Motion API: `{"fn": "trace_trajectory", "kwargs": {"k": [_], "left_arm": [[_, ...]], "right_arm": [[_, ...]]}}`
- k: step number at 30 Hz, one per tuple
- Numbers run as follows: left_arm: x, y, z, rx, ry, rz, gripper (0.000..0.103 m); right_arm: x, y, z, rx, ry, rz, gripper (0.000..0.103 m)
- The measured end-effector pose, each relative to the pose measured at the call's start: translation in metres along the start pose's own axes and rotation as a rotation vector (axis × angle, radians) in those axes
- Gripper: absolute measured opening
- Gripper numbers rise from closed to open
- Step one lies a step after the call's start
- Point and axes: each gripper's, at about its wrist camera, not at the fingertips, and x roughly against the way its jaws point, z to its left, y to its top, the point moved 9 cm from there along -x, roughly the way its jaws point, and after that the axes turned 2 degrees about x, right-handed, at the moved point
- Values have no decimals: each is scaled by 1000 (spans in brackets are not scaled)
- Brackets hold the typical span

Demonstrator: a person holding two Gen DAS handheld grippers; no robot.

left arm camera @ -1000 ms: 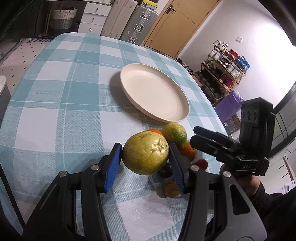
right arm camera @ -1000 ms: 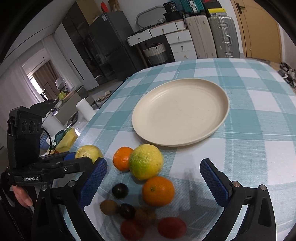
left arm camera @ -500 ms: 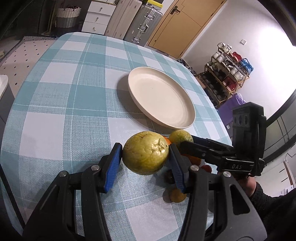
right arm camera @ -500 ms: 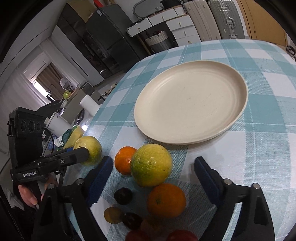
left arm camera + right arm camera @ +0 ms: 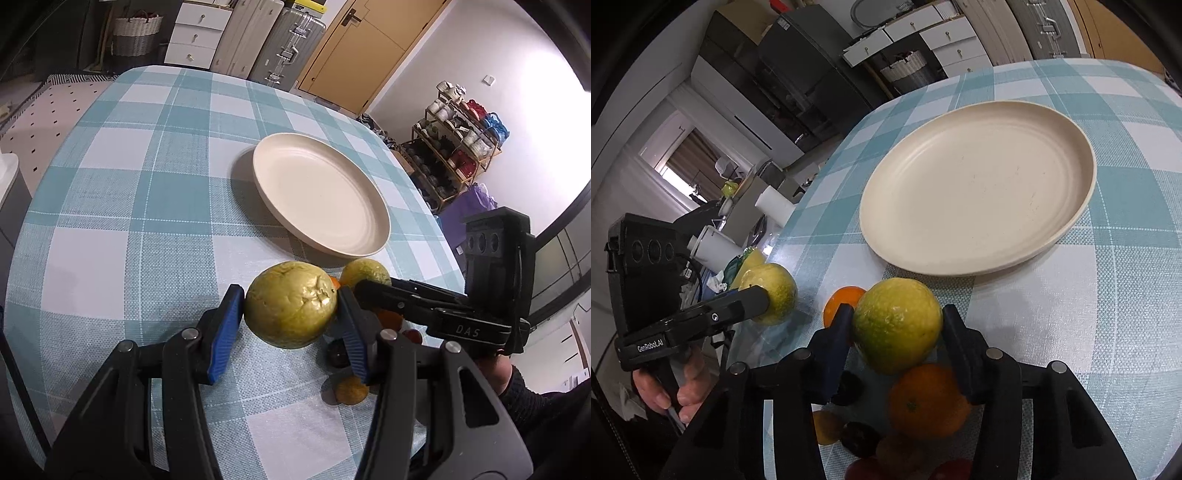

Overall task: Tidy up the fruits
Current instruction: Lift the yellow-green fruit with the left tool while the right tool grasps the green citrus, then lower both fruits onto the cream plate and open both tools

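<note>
My left gripper (image 5: 290,314) is shut on a dull yellow-green fruit (image 5: 291,304) and holds it above the table, short of the cream plate (image 5: 321,199). It also shows in the right wrist view (image 5: 772,288). My right gripper (image 5: 897,332) has closed on a yellow-green citrus (image 5: 897,325), its blue pads against both sides. The plate (image 5: 979,184) lies empty beyond it. An orange (image 5: 929,398) sits just under the citrus, another orange (image 5: 842,299) behind it, and several small dark and red fruits lie near the bottom edge.
The round table has a teal and white checked cloth (image 5: 122,206). Its left edge runs close to the fruit pile (image 5: 798,236). Drawers and suitcases (image 5: 236,37) stand beyond the far side, a shelf rack (image 5: 458,144) to the right.
My right gripper has moved forward and closed around the yellow-green citrus. My left gripper still holds its fruit and has edged toward the plate.
</note>
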Motion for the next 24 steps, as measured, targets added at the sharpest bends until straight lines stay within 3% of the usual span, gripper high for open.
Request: {"fn": "trace_trajectory", "kwargs": {"k": [13, 24], "left_arm": [[-4, 18, -19, -18, 0, -17, 48], [-22, 66, -38, -27, -2, -41, 48]], "right_arm": [[27, 10, -12, -28, 16, -96, 50], [66, 49, -21, 1, 32, -183, 50]]}}
